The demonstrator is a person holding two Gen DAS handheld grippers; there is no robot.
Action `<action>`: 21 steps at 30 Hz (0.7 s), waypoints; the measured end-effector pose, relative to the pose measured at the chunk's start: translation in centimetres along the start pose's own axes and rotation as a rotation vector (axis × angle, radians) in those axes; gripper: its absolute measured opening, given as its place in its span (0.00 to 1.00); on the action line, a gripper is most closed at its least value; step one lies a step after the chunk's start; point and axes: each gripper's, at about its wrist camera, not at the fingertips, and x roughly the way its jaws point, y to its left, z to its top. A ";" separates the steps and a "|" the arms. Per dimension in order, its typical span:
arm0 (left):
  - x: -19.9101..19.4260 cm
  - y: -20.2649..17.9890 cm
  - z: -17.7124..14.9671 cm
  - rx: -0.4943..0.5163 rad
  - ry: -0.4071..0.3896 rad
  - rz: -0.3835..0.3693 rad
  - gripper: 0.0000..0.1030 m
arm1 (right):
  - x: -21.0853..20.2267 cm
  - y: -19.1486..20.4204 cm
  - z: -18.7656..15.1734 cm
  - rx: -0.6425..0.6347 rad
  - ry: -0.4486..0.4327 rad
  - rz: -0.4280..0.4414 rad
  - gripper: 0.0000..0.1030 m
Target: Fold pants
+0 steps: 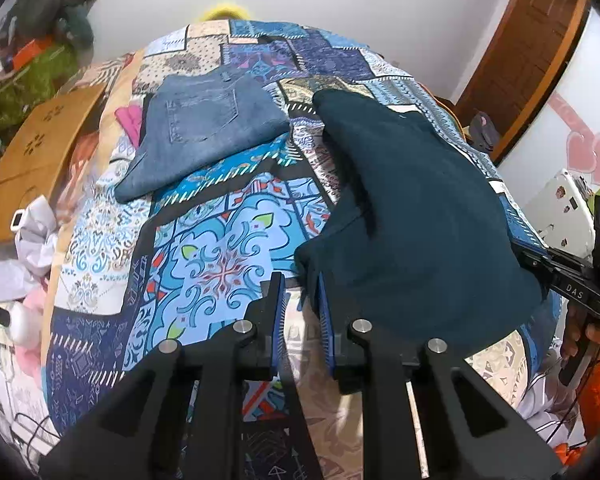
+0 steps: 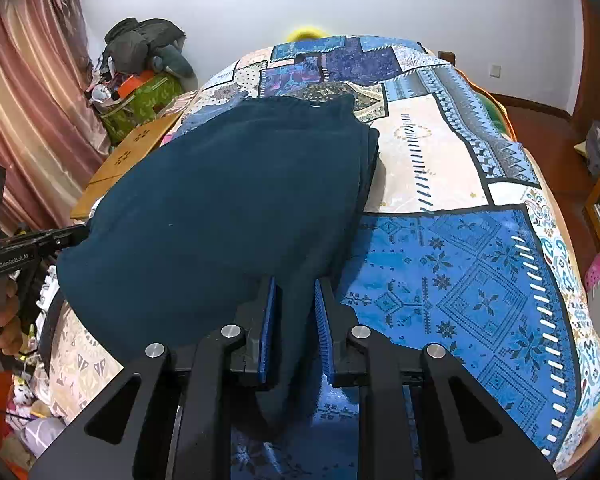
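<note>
- The dark teal pants (image 2: 228, 200) lie on the bed (image 2: 440, 168), over its patterned quilt. Their long axis runs from the near edge away toward the far wall, and the waistband end is at the far end.
- The near end of the pants is lifted off the quilt. It hangs between the two tools, one at each near corner.
- The right tool (image 2: 295, 308) has its blue pads drawn close together. A bunched fold of teal cloth runs between them at the near right corner of the pants and hangs down below the pads, so I judge it is pinching the cloth.
- The left tool (image 1: 301, 304) is also narrowed to a slim gap. The near left corner of the pants (image 1: 400, 200) sits at its right pad. Whether both pads truly bite the cloth is hard to tell, since the hem only just enters the gap.
- Seen from the left wrist, the pants spread to the right of that tool, and the right tool (image 1: 540, 266) shows at their far side. The cloth therefore spans the space between the two hands.
- Both hands are equally near the near hem, and neither is near the waistband.
- The coming move, as I judge it, is to carry the near end away along the long axis and lay it onto the far end.
- A folded pair of blue jeans (image 1: 204, 128) lies on the far left of the bed, well apart from the teal pants.
- If the left corner slips, the fold will go down skewed.
</note>
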 end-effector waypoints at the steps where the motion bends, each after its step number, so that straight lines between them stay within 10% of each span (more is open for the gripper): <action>1: 0.0 0.0 0.0 0.004 0.003 -0.001 0.17 | -0.1 0.0 0.1 -0.001 0.005 -0.001 0.17; 5: -0.4 -0.6 1.2 0.052 0.012 0.027 0.24 | -0.6 0.4 0.9 -0.048 0.039 -0.018 0.17; 10: -1.6 -1.2 4.0 0.098 -0.046 0.056 0.56 | -1.4 0.3 2.5 -0.081 0.040 -0.020 0.20; 21: 0.7 -2.2 12.9 0.138 -0.102 0.057 0.82 | 0.1 -2.0 8.3 -0.077 -0.042 -0.046 0.37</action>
